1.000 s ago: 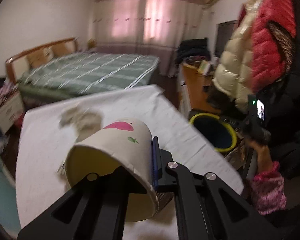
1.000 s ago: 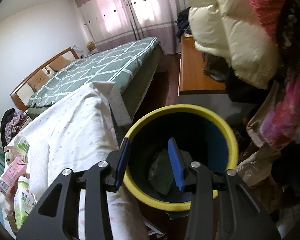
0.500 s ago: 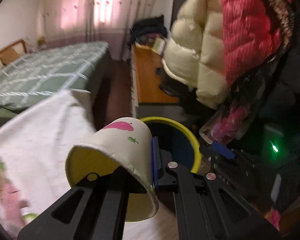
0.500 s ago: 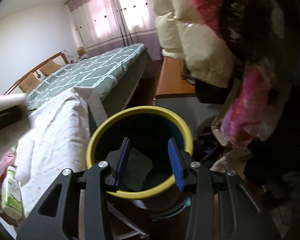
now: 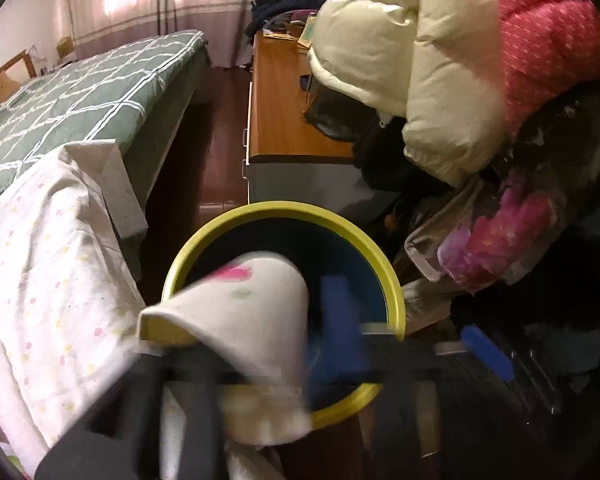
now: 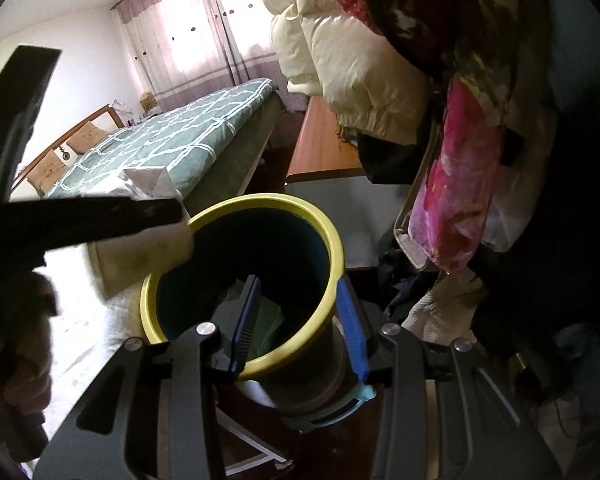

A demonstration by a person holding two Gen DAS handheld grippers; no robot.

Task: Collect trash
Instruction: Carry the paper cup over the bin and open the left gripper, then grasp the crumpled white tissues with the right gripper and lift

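A white paper cup [image 5: 252,312] with a pink print and yellow inside lies sideways over the left rim of the yellow-rimmed blue bin [image 5: 284,210]. My left gripper [image 5: 252,344] is blurred and its jaws are opening. The cup is still between them, and the right blue pad [image 5: 340,320] stands clear of it. In the right wrist view the cup [image 6: 140,256] hangs under the left gripper's black body at the bin [image 6: 260,200]. My right gripper [image 6: 300,320] is open and straddles the bin's near rim, one finger inside. Green trash [image 6: 268,320] lies in the bin.
A table under a white dotted cloth [image 5: 40,260] borders the bin on the left. Behind it are a green checked bed [image 5: 80,92] and a wooden dresser [image 5: 284,112]. Puffy jackets [image 5: 440,60] and a pink bag [image 5: 500,240] hang close on the right.
The left gripper swung right from over the table to above the bin with the cup, and its jaws have spread off the cup. The right gripper sank closer onto the bin's rim.
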